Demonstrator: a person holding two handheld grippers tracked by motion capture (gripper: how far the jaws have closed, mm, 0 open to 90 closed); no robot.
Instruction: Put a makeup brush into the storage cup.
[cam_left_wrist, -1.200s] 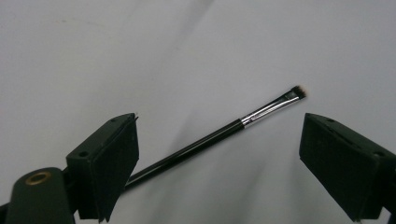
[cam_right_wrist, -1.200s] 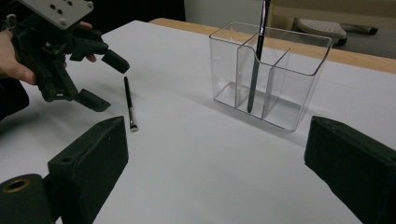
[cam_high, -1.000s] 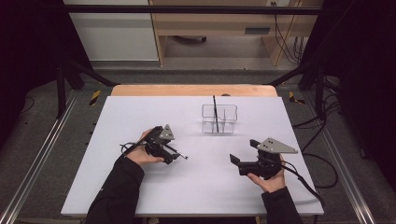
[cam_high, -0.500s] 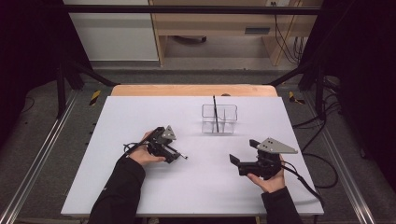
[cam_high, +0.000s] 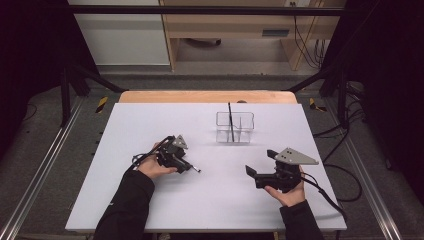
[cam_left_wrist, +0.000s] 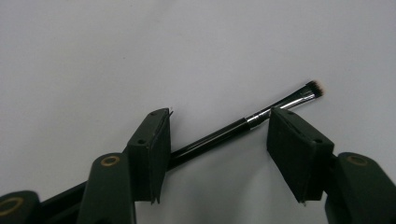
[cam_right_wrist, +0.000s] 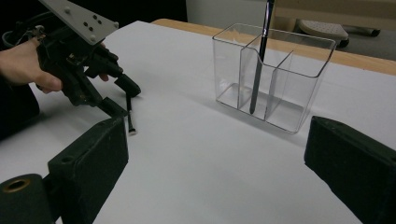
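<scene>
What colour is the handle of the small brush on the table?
Glossy black; the brush shows best in the left gripper view.

brush (cam_high: 192, 168) on table (cam_high: 210, 205), organizer (cam_high: 235, 128) behind-right holding 1 pen (cam_high: 231, 122)

White table top (cam_high: 150, 200) on a wooden table. Flat on it, a thin black brush (cam_left_wrist: 224, 133) near the left side. Farther back, a clear box (cam_high: 235, 127), standing up, one dark stick (cam_high: 230, 120) inside.
</scene>
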